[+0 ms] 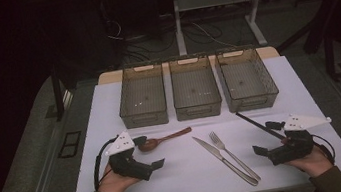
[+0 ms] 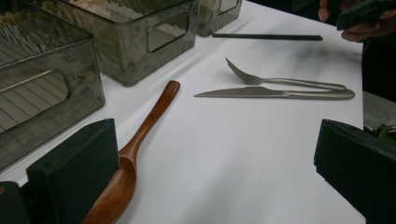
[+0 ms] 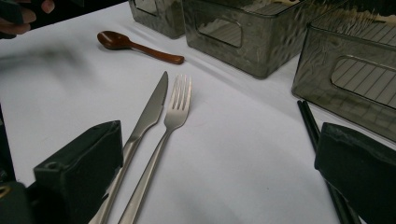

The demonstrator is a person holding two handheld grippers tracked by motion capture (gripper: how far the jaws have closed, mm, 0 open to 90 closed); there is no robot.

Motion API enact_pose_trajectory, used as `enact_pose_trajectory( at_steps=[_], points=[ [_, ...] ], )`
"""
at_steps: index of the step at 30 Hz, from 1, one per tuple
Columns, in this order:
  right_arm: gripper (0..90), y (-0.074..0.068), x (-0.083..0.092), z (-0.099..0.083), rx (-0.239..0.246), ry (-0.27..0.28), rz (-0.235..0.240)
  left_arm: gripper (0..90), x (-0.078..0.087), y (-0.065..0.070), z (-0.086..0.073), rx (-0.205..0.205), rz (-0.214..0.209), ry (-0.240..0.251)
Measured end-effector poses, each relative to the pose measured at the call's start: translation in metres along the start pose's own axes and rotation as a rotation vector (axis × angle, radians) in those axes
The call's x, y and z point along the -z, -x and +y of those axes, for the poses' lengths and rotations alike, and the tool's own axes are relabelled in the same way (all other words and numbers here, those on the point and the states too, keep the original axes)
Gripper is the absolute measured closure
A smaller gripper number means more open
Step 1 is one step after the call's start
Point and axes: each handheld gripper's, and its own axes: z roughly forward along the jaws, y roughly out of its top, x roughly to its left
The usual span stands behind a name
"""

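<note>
White tabletop point(image 1: 179, 175) carries everything. Nearest, the left gripper point(image 1: 146, 155) and right gripper point(image 1: 264, 139) rest on it at either edge, jaws spread wide, nothing between them. Just beside the left one lies a wooden spoon point(image 1: 164, 139); knife point(image 1: 225, 161) and fork point(image 1: 234, 156) lie together mid-table; black chopsticks point(image 1: 258, 124) run beside the right gripper. Beyond, three smoky bins point(image 1: 196, 92) stand in a row.

Both grippers point(image 1: 152, 151) point(image 1: 261, 138) rest open; cutlery point(image 1: 225, 156) lies between.
</note>
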Motion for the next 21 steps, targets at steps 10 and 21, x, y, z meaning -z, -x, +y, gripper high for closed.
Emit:
enact_pose_trajectory(
  at_steps=[10, 21],
  points=[
    [0.5, 0.000, 0.002, 0.002, 0.004, 0.001, 0.002, 0.0, -0.003, 0.003, 0.000, 0.001, 0.003, -0.008],
    [0.5, -0.004, 0.004, 0.010, 0.021, 0.001, -0.009, 0.0, 0.000, 0.005, -0.005, 0.008, 0.005, -0.005]
  ],
)
